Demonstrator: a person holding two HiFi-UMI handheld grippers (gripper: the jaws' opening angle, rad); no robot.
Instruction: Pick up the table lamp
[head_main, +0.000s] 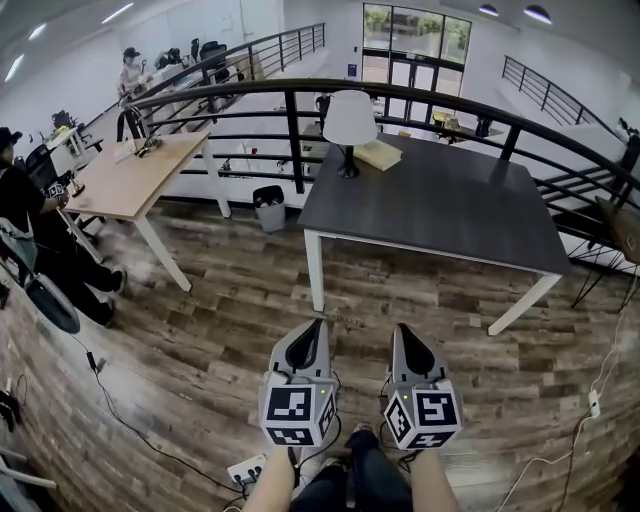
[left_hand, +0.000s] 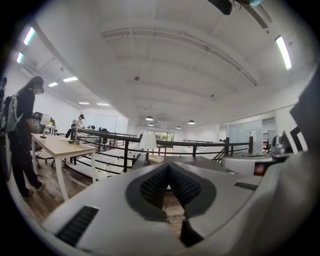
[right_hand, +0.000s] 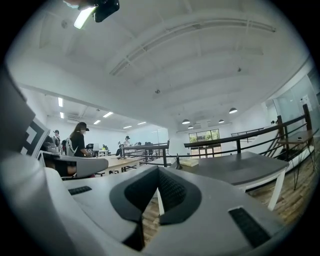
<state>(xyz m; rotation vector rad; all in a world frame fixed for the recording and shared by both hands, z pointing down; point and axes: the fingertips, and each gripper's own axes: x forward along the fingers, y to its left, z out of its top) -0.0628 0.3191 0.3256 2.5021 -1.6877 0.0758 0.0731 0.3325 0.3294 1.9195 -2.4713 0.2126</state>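
Observation:
A table lamp (head_main: 349, 125) with a white shade and dark stem stands at the far left corner of a dark grey table (head_main: 440, 205). It also shows small in the left gripper view, the lamp (left_hand: 148, 145) beyond the jaws. My left gripper (head_main: 313, 335) and right gripper (head_main: 406, 338) hover side by side over the wooden floor, well short of the table's near edge. Both are shut with nothing between their jaws. In the right gripper view the table (right_hand: 235, 169) lies ahead; only the lamp's foot peeks out there.
A tan book or box (head_main: 379, 154) lies beside the lamp. A black railing (head_main: 300, 95) runs behind the table. A light wooden desk (head_main: 140, 175) stands to the left with a seated person (head_main: 30, 225) near it. A bin (head_main: 268, 208) sits between the tables. Cables trail on the floor.

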